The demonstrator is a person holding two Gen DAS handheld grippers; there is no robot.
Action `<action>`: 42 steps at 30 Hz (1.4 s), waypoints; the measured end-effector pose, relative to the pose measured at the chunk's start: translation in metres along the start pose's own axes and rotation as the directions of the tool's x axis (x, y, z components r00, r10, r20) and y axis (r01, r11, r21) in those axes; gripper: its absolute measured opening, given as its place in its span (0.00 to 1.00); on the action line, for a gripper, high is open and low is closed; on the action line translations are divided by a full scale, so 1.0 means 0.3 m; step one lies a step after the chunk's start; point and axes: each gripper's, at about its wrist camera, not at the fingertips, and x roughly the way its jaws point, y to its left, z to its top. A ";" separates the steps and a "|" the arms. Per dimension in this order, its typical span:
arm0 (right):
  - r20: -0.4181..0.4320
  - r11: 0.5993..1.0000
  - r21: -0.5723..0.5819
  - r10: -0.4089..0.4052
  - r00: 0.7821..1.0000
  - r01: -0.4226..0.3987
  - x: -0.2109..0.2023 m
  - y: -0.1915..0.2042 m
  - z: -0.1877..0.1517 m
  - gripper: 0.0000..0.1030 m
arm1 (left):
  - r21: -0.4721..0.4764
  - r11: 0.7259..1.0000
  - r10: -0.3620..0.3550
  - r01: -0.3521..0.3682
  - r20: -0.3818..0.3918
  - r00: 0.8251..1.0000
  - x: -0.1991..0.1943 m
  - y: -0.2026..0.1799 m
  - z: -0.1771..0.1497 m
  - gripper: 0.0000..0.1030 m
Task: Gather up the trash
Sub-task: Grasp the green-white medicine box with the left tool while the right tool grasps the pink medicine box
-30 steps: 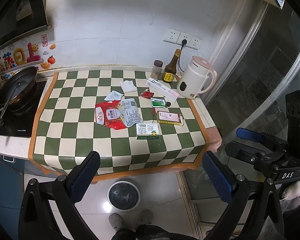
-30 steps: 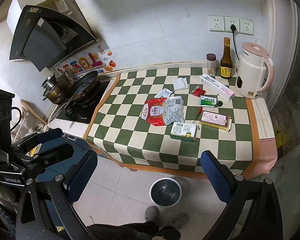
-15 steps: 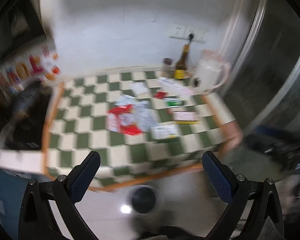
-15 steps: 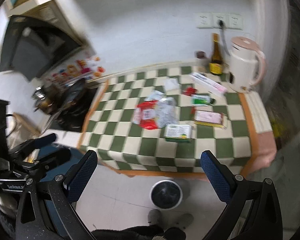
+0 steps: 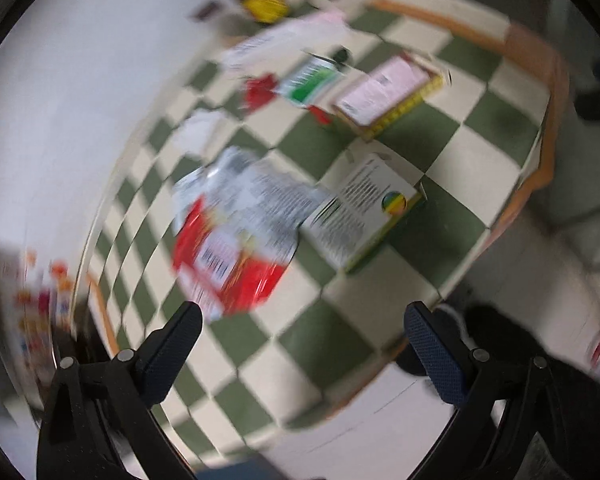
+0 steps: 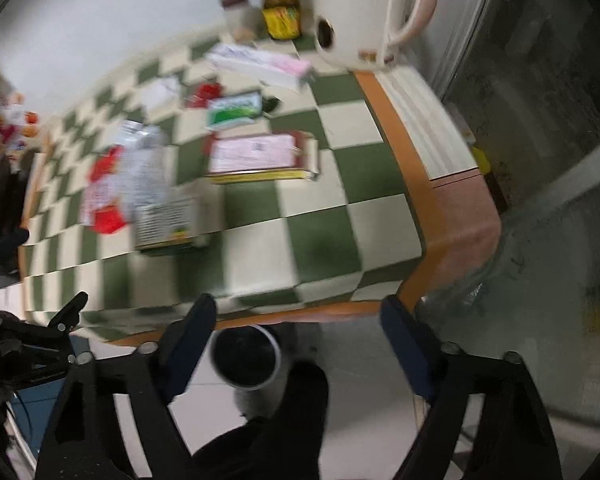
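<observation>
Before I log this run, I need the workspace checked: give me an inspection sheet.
Surface: checkered mat, green and cream.
Job's things: red wrapper, white-green box, pink box, green packet.
Clutter: kettle, brown bottle.
Grippers: left gripper open, empty; right gripper closing, nothing between the jaws.
Cables: nothing seen.
Surroundings: bin on the floor below the counter edge.
</observation>
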 end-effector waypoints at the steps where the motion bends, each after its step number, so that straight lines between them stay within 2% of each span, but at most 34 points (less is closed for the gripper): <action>1: -0.023 1.000 -0.001 0.006 1.000 -0.006 0.053 -0.025 0.035 0.79 | 0.034 0.999 -0.002 0.002 -0.015 1.000 0.036 -0.010 0.036 1.00; 6: -0.114 0.997 -0.081 -0.001 0.993 -0.008 0.248 -0.090 0.181 0.79 | 0.200 0.978 -0.043 0.058 -0.077 0.996 0.200 -0.064 0.196 1.00; 7: -0.124 0.995 -0.099 -0.007 0.992 -0.005 0.265 -0.090 0.197 0.79 | 0.213 0.972 -0.079 0.095 -0.082 0.993 0.209 -0.067 0.212 1.00; 8: -0.132 0.993 -0.121 -0.010 0.991 -0.006 0.281 -0.095 0.219 0.79 | 0.227 0.960 -0.147 0.163 -0.087 0.985 0.210 -0.071 0.236 1.00; 10: -0.152 0.985 -0.171 -0.014 0.988 -0.012 0.306 -0.094 0.263 0.79 | 0.262 0.946 -0.167 0.189 -0.103 0.981 0.222 -0.083 0.256 0.99; 11: -0.162 0.980 -0.199 -0.012 0.987 -0.021 0.317 -0.088 0.287 0.79 | 0.283 0.939 -0.167 0.195 -0.120 0.979 0.234 -0.093 0.258 0.94; 12: -0.170 0.972 -0.231 -0.012 0.985 -0.029 0.325 -0.078 0.309 0.79 | 0.306 0.931 -0.163 0.200 -0.143 0.976 0.253 -0.107 0.259 0.80; 13: -0.176 0.966 -0.258 -0.015 0.984 -0.031 0.329 -0.067 0.325 0.79 | 0.300 0.930 -0.173 0.214 -0.158 0.972 0.263 -0.109 0.265 0.75; 14: -0.178 0.955 -0.295 -0.021 0.984 -0.033 0.337 -0.051 0.349 0.79 | 0.266 0.929 -0.220 0.257 -0.162 0.962 0.256 -0.093 0.272 0.70; 17: -0.182 0.922 -0.385 -0.034 0.983 -0.039 0.352 -0.003 0.406 0.79 | 0.185 0.944 -0.242 0.272 -0.169 0.955 0.251 -0.051 0.268 0.70; 19: -0.174 0.885 -0.463 -0.043 0.984 -0.043 0.364 0.054 0.441 0.79 | 0.080 0.962 -0.246 0.263 -0.176 0.953 0.245 -0.016 0.247 0.69; 20: -0.170 0.862 -0.505 -0.048 0.984 -0.045 0.371 0.086 0.455 0.79 | -0.020 0.969 -0.245 0.245 -0.186 0.952 0.242 0.014 0.228 0.69; 21: -0.162 0.831 -0.554 -0.057 0.985 -0.043 0.378 0.124 0.465 0.80 | -0.100 0.964 -0.262 0.247 -0.186 0.947 0.238 0.037 0.209 0.69; 22: -0.149 0.787 -0.616 -0.064 0.987 -0.042 0.387 0.173 0.473 0.80 | -0.229 0.937 -0.309 0.265 -0.184 0.933 0.231 0.070 0.177 0.69; 23: -0.145 0.759 -0.650 -0.069 0.987 -0.042 0.395 0.202 0.474 0.81 | -0.326 0.908 -0.334 0.264 -0.183 0.925 0.228 0.094 0.148 0.69; 24: -0.143 0.718 -0.694 -0.079 0.987 -0.043 0.410 0.241 0.474 0.81 | -0.449 0.859 -0.354 0.245 -0.176 0.919 0.224 0.126 0.101 0.69; 25: -0.141 0.682 -0.730 -0.095 0.985 -0.039 0.428 0.277 0.474 0.81 | -0.531 0.816 -0.363 0.227 -0.168 0.916 0.222 0.143 0.063 0.69; 27: -0.133 0.618 -0.786 -0.138 0.981 -0.019 0.469 0.340 0.475 0.81 | -0.681 0.713 -0.367 0.170 -0.155 0.917 0.229 0.180 -0.018 0.69; 28: -0.129 0.599 -0.801 -0.153 0.980 -0.012 0.486 0.361 0.475 0.81 | -0.735 0.661 -0.376 0.155 -0.145 0.915 0.234 0.198 -0.054 0.69; 29: -0.130 0.588 -0.809 -0.164 0.978 -0.009 0.501 0.377 0.475 0.81 | -0.793 0.595 -0.381 0.135 -0.130 0.915 0.242 0.218 -0.089 0.69; 30: -0.118 0.575 -0.818 -0.185 0.976 0.010 0.518 0.396 0.480 0.82 | -0.824 0.551 -0.388 0.130 -0.115 0.914 0.246 0.233 -0.110 0.69; 31: -0.119 0.577 -0.816 -0.199 0.973 0.018 0.529 0.405 0.487 0.82 | -0.845 0.517 -0.404 0.136 -0.100 0.909 0.252 0.244 -0.123 0.69; 32: -0.127 0.591 -0.806 -0.207 0.970 0.021 0.536 0.409 0.494 0.81 | -0.854 0.500 -0.420 0.144 -0.093 0.903 0.259 0.250 -0.129 0.69; 33: -0.135 0.624 -0.781 -0.209 0.969 0.026 0.537 0.404 0.508 0.81 | -0.856 0.494 -0.434 0.151 -0.092 0.896 0.269 0.239 -0.136 0.70; 35: -0.213 0.748 -0.664 -0.196 0.957 0.006 0.537 0.379 0.551 0.81 | -0.838 0.521 -0.433 0.162 -0.096 0.896 0.262 0.249 -0.140 0.70; 36: -0.259 0.792 -0.610 -0.172 0.951 -0.023 0.533 0.367 0.569 0.81 | -0.832 0.530 -0.431 0.164 -0.098 0.897 0.269 0.250 -0.141 0.70; 37: -0.324 0.840 -0.537 -0.114 0.939 -0.083 0.527 0.351 0.588 0.81 | -0.828 0.535 -0.429 0.165 -0.098 0.898 0.267 0.254 -0.122 0.70; 38: -0.398 0.881 -0.443 -0.028 0.917 -0.165 0.523 0.333 0.607 0.81 | -0.824 0.542 -0.427 0.168 -0.098 0.899 0.261 0.260 -0.129 0.70; 40: -0.479 0.904 -0.346 0.058 0.876 -0.249 0.526 0.313 0.621 0.84 | -0.815 0.553 -0.424 0.172 -0.098 0.901 0.265 0.236 -0.121 0.70; 41: -0.469 0.899 -0.358 0.060 0.881 -0.252 0.519 0.317 0.628 0.89 | -0.813 0.556 -0.422 0.174 -0.096 0.901 0.269 0.223 -0.120 0.70; 42: -0.428 0.891 -0.398 0.028 0.903 -0.216 0.512 0.324 0.635 0.91 | -0.810 0.560 -0.421 0.175 -0.096 0.902 0.266 0.215 -0.125 0.70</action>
